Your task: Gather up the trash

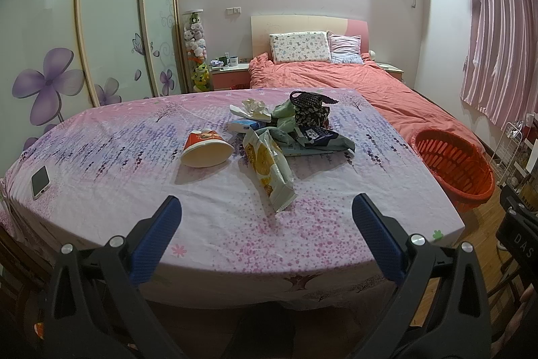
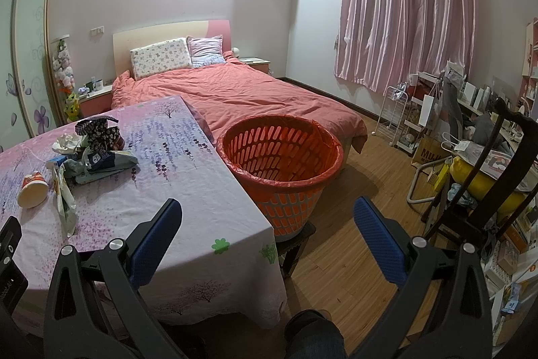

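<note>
- Crumpled wrappers and cartons trash pile (image 1: 285, 127) on floral-clothed table (image 1: 201, 224), 12 o'clock of left gripper (image 1: 265, 211): released.
- Red slotted plastic basket (image 2: 280, 153) at 12 o'clock of right gripper (image 2: 267, 214): released, holding nothing.

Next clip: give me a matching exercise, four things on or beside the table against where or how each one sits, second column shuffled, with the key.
Things:
1. paper cup
2. phone
3. orange basket
4. yellow snack bag

States:
A. lies flat near the table's left edge
B. stands off the table's right side, lined with a red bag
C. lies on its side, left of the trash pile
D. lies stretched toward the left gripper's open fingers

Pairs: 1-C, 2-A, 3-B, 4-D
</note>
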{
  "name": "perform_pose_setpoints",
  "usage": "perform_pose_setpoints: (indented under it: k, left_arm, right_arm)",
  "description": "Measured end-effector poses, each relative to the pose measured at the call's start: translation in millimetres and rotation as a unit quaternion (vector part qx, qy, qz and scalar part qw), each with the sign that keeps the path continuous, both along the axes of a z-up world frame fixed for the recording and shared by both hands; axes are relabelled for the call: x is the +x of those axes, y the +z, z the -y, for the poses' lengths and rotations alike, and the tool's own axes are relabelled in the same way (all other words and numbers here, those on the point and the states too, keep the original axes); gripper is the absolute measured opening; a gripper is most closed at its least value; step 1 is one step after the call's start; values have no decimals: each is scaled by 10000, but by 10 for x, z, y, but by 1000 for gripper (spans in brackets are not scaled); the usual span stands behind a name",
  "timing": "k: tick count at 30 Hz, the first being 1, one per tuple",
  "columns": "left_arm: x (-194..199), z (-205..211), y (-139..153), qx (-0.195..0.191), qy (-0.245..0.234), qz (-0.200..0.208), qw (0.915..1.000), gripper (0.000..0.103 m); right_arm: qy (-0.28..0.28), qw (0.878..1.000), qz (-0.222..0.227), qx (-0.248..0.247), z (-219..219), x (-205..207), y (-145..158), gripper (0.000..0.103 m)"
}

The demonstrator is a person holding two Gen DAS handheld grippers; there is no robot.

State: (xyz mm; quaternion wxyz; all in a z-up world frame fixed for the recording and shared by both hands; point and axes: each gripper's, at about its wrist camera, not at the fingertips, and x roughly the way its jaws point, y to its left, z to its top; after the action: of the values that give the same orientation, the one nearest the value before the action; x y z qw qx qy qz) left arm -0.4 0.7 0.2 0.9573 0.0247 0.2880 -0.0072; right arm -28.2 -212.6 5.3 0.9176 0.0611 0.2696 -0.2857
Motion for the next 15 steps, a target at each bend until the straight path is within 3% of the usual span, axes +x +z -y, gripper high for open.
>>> perform_pose_setpoints:
  k: [15]
  left_arm:
    - [-5, -13, 2, -2, 0, 2, 10000, 99]
  right_arm:
    - [1, 10000, 3, 3, 5, -5, -7, 101]
